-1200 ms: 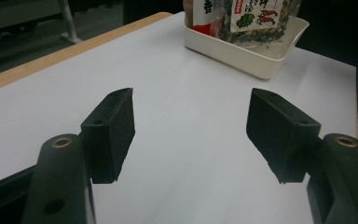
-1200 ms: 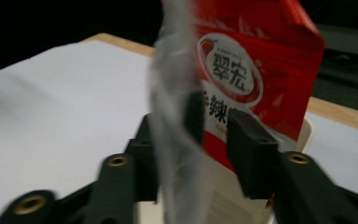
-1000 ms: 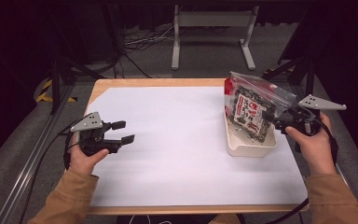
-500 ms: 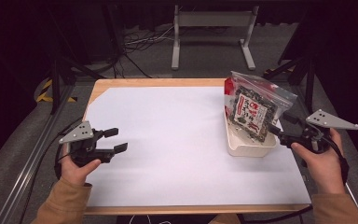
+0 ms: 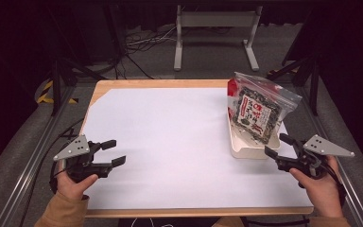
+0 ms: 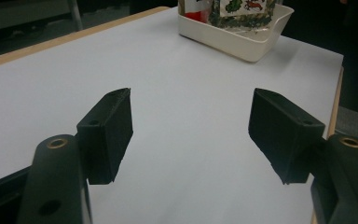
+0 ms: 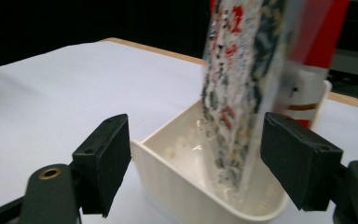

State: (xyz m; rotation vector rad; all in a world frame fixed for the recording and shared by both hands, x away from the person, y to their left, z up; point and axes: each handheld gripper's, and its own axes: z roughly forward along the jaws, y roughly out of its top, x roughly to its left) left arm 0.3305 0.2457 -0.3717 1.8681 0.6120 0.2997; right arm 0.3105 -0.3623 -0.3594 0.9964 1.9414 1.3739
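A clear zip bag of dark snack with a red and white label (image 5: 255, 111) stands upright, leaning in a cream plastic tray (image 5: 246, 152) at the table's right side. My right gripper (image 5: 274, 144) hovers just in front of the tray's near right corner. Its jaws have just been opening and stand open with nothing between them. In the right gripper view the bag (image 7: 242, 93) and the tray (image 7: 168, 179) lie just beyond the gripper (image 7: 196, 158). My left gripper (image 5: 119, 151) is open and empty at the near left, pointing across the sheet (image 6: 191, 126) toward the tray (image 6: 233, 42).
A white sheet (image 5: 170, 142) covers the wooden table, whose edge (image 5: 160, 83) shows at the back. Behind the table stand a metal frame (image 5: 215, 28) and floor cables (image 5: 142, 45). Dark stands flank both sides.
The right gripper has drawn back from the bag toward the near edge and sunk lower. The left gripper has slid to the left and nearer the person. The bag stays in the tray.
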